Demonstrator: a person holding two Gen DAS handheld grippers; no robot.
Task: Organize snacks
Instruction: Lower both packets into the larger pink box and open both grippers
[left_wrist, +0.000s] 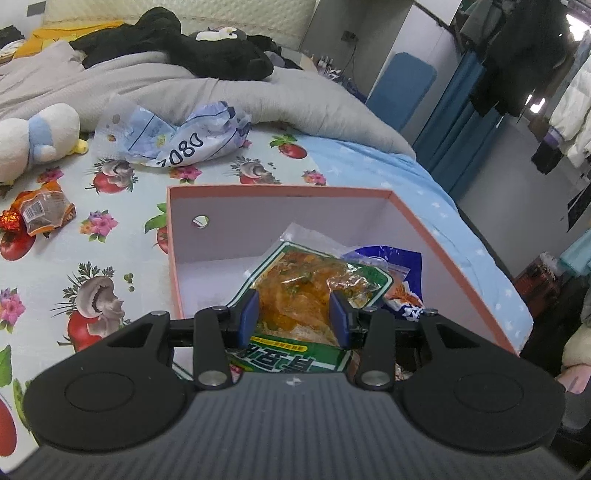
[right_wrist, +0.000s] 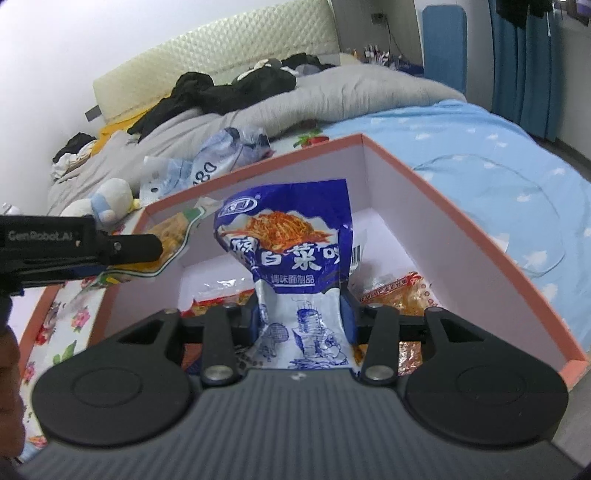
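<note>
The box is open on top for you; orange packets cover its near floor, far corner bare.

The blue snack packet carries large white characters "白菜" and, lower down, "调味面制品". The crumpled plastic bag on the bed shows "080" — its first digit unclear. The left gripper body reads "GenRobot.AI".

left gripper – clamps green snack packet | over pink box (partly filled)
</note>
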